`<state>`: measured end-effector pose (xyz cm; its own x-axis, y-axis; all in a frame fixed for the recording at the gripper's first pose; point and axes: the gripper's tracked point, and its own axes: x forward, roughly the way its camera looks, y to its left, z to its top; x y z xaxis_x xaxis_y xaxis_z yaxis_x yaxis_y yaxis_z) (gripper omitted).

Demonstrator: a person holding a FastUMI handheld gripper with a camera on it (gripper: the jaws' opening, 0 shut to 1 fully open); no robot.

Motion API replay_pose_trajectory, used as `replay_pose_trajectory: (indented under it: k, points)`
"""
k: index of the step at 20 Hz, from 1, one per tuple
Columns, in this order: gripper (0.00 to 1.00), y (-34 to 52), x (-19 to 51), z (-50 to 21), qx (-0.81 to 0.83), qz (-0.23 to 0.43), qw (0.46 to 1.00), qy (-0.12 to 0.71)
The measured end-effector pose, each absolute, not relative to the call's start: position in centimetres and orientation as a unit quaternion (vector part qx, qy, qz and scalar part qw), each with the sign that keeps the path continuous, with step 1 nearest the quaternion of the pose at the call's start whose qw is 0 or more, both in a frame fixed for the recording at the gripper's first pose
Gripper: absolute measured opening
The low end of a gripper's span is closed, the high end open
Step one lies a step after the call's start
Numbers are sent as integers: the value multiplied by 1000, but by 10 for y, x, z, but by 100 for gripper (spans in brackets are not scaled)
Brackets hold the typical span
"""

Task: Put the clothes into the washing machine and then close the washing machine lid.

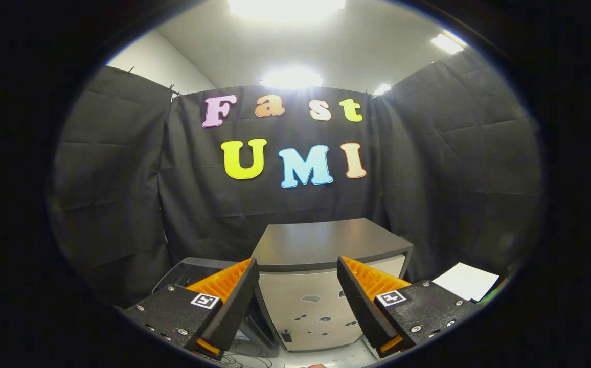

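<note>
While the gripper [298,296] hangs open and empty at lower centre, the washing machine [321,286] beyond shows its lid [326,243] down, no clothes visible.

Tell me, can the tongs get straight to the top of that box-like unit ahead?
Probably yes. The tongs are open with nothing between them, and the unit sits just beyond, its dark flat top bare, with open space in between.

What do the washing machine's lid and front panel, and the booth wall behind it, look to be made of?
The washing machine's lid looks like dark matte plastic or coated metal: flat, even, faintly sheened. Its front panel seems pale smooth painted metal or plastic, mildly reflective. The booth wall is black cloth, creased and sagging in folds. The gripper hovers with jaws open, holding nothing.
</note>
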<state>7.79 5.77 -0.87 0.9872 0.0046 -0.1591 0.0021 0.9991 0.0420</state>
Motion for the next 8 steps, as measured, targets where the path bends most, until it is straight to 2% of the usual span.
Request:
replay_pose_trajectory:
  k: [8]
  points:
    - [96, 53, 72, -13, 23, 1, 997, 74]
